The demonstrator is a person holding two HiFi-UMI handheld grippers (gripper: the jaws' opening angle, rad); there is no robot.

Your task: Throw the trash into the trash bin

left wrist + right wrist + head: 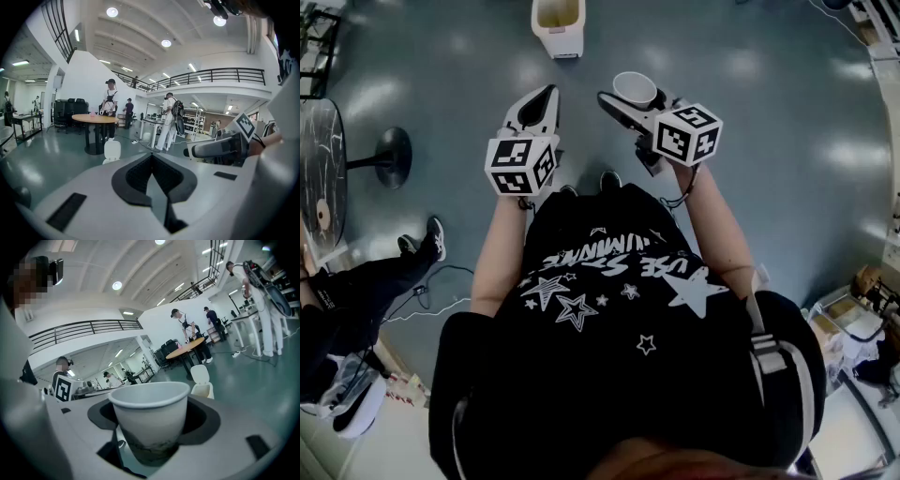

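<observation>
My right gripper [623,101] is shut on a white paper cup [635,89], held upright and empty. In the right gripper view the cup [150,416] fills the space between the jaws. My left gripper [546,96] hangs beside it to the left, shut with nothing in it; its jaws meet along one line [152,161]. The white trash bin [558,25] stands on the floor ahead of both grippers with its lid up. It shows small and far off in the left gripper view [112,152] and just past the cup's rim in the right gripper view [202,380].
A round dark table [319,169] with a pedestal base [392,155] stands at the left, and a person's legs [366,277] reach in there. A cable [441,295] lies on the grey floor. Clutter sits at the right [853,309]. People stand by a round wooden table [93,119] beyond the bin.
</observation>
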